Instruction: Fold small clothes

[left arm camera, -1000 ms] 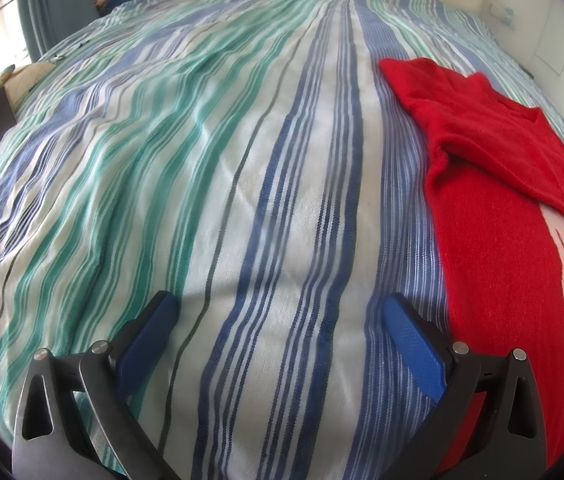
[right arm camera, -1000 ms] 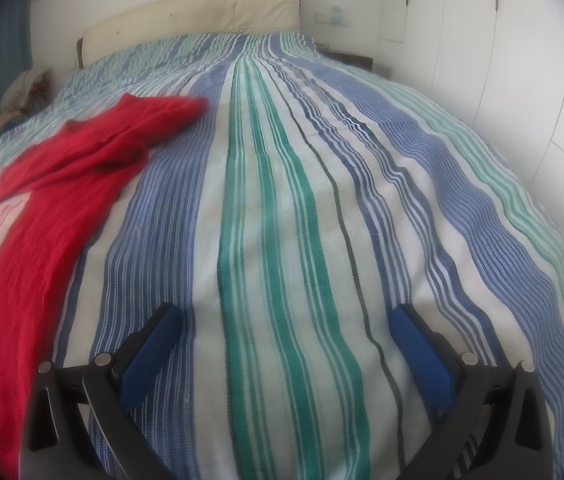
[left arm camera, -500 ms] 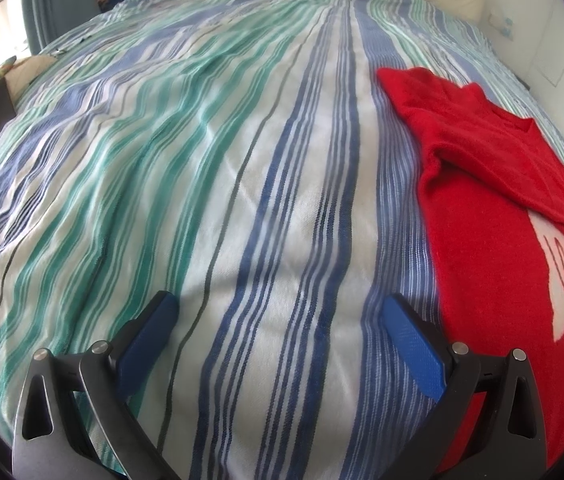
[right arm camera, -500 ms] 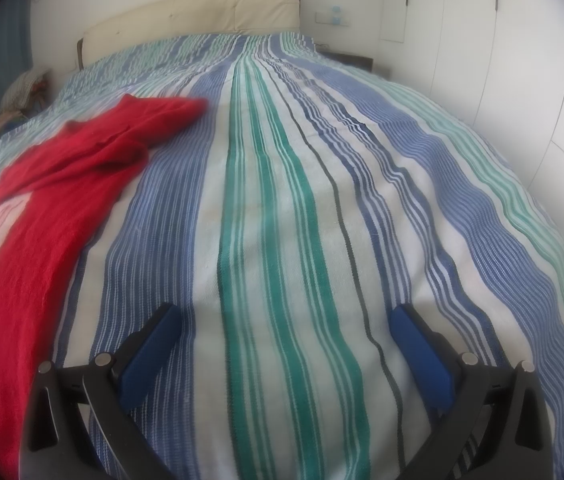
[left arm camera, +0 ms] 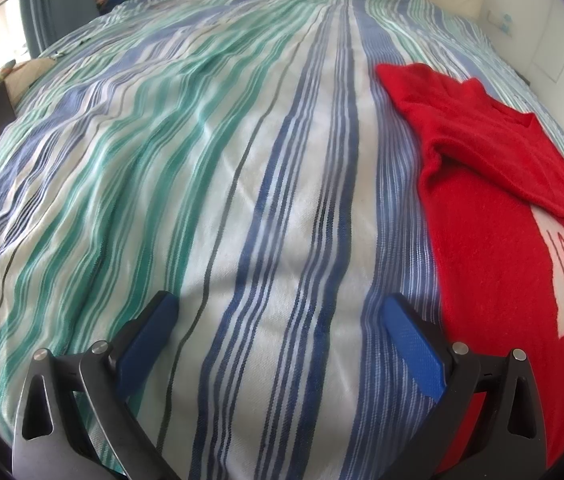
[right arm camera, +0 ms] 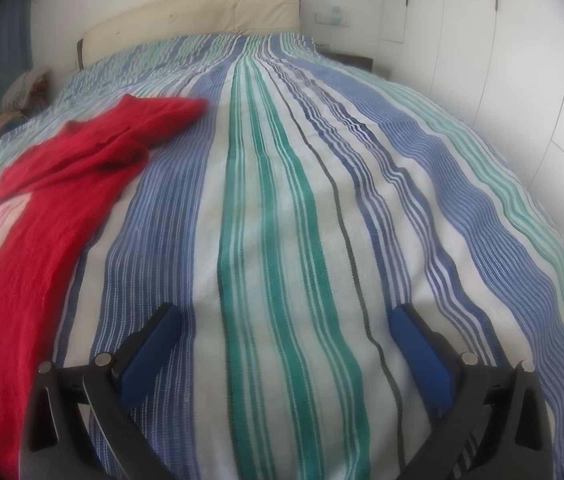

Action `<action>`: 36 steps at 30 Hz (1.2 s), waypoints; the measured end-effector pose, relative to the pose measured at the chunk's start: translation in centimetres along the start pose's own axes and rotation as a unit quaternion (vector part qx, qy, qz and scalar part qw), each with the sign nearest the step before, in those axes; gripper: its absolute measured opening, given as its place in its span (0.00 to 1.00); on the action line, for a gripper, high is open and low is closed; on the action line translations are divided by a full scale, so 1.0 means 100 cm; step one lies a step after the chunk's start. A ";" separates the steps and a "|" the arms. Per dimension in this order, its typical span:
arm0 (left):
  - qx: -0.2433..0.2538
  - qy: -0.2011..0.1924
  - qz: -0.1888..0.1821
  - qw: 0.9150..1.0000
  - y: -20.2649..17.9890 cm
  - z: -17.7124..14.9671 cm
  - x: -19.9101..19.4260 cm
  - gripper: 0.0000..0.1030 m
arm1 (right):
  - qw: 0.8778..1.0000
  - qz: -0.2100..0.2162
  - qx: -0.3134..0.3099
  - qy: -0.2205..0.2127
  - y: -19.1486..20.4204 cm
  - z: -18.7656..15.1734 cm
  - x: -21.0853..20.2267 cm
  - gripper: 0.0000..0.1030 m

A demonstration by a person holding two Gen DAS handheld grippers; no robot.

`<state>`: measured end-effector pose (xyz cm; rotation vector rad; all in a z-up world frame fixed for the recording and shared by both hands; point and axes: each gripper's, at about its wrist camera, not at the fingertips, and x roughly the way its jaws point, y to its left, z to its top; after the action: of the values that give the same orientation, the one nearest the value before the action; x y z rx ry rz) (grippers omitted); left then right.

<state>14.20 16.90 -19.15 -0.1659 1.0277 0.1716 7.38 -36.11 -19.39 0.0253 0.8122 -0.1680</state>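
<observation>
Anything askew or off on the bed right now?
Only the red sweater: it lies flat on the striped bedspread, but its upper part is folded over unevenly, bunched and wrinkled near one sleeve. Nothing looks spilled or damaged. The left gripper and the right gripper are both open and empty.

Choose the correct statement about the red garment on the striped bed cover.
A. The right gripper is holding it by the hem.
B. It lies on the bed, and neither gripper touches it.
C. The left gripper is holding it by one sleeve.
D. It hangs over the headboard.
B. The red garment lies on the striped bed cover; the left gripper and the right gripper are both open, with only cover between their fingers.
</observation>
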 end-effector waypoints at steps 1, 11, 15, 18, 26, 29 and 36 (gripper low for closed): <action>0.000 0.000 0.000 1.000 0.000 0.000 0.000 1.00 | 1.000 0.000 0.000 0.000 0.000 0.000 0.000 1.00; 0.000 0.000 0.000 1.000 0.000 0.000 0.000 1.00 | 1.000 0.000 0.000 0.000 0.000 0.000 0.000 1.00; 0.000 0.000 0.000 1.000 0.000 0.000 0.000 1.00 | 1.000 0.000 0.000 0.000 0.000 0.000 0.000 1.00; 0.000 0.000 0.001 1.000 0.000 0.000 0.000 1.00 | 1.000 0.000 0.000 0.000 0.000 0.000 0.000 1.00; -0.001 0.000 0.000 1.000 -0.001 0.000 0.000 1.00 | 1.000 0.000 0.000 0.000 0.000 0.000 0.000 1.00; -0.008 0.023 -0.009 1.000 0.001 0.004 -0.007 0.99 | 1.000 0.000 0.000 0.000 0.000 0.000 0.000 1.00; -0.009 0.015 -0.094 0.995 0.017 0.020 -0.077 0.99 | 1.000 0.001 -0.001 0.010 -0.002 0.004 0.001 1.00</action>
<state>11.56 18.53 -11.58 -0.2813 1.0337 0.0085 7.66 -36.38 -19.17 0.0260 0.8329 -0.1664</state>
